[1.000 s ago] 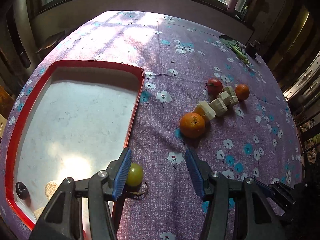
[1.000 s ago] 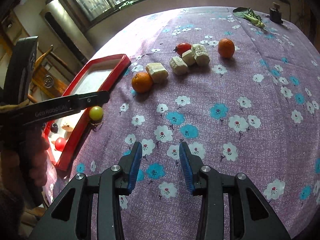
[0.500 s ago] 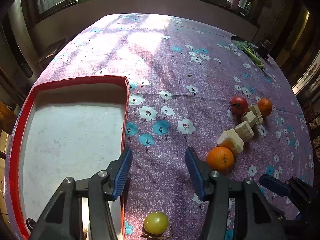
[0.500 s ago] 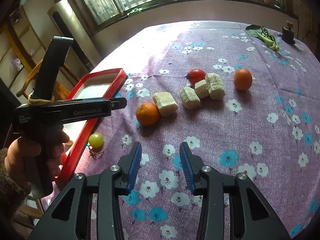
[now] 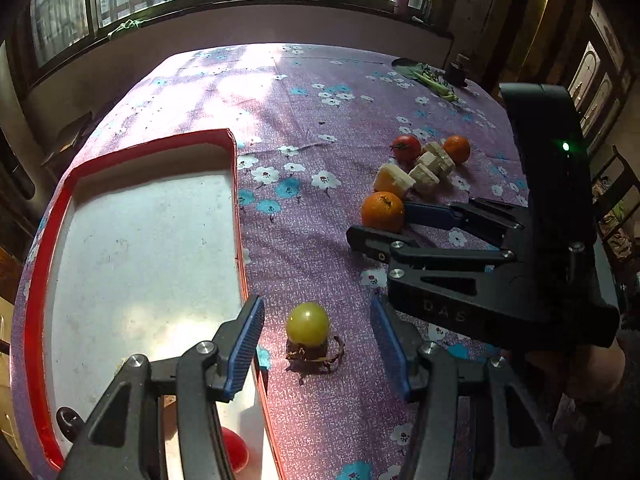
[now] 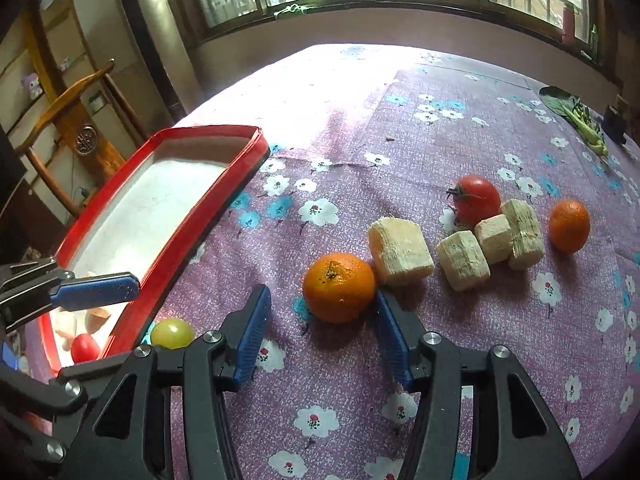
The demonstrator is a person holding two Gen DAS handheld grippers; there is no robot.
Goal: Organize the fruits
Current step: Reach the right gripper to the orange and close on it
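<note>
Between the spread, empty jaws of the right gripper [image 6: 320,334], lately widened, the firm orange [image 6: 339,287] is best gripped across its middle.

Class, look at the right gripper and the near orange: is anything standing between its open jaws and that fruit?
Nothing visible does. The right gripper has just been opening, and the near orange sits right ahead of its jaws on bare tablecloth. A sugarcane piece lies close behind the orange, beyond it, not in the way.
</note>
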